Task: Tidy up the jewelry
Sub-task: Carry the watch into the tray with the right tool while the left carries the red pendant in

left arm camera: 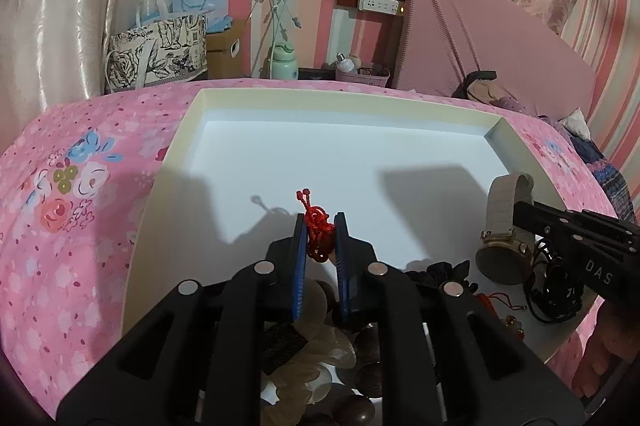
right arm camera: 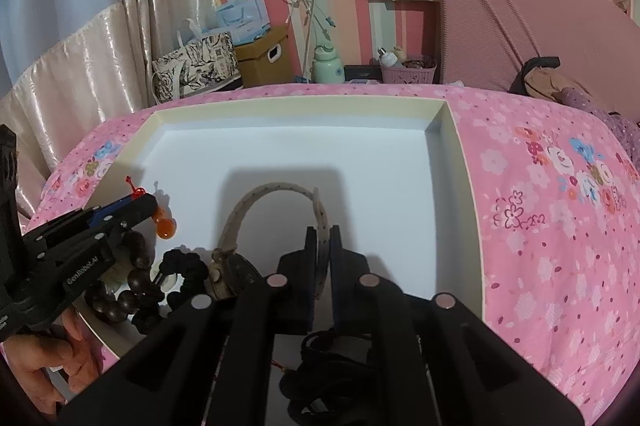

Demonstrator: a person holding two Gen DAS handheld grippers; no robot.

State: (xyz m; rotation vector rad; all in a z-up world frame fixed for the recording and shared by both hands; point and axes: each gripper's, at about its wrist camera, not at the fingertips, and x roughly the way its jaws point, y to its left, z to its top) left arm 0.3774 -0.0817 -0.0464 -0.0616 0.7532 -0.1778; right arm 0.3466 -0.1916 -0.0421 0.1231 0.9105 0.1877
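My left claw (left arm camera: 320, 226) pinches the red knotted cord (left arm camera: 319, 232), frame centre; my right claw (right arm camera: 323, 238) grips the watch strap (right arm camera: 280, 190) arching away above it.

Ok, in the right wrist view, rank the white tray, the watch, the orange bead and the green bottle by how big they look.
1. white tray
2. watch
3. green bottle, though it stands far off, so its true size is unsure
4. orange bead
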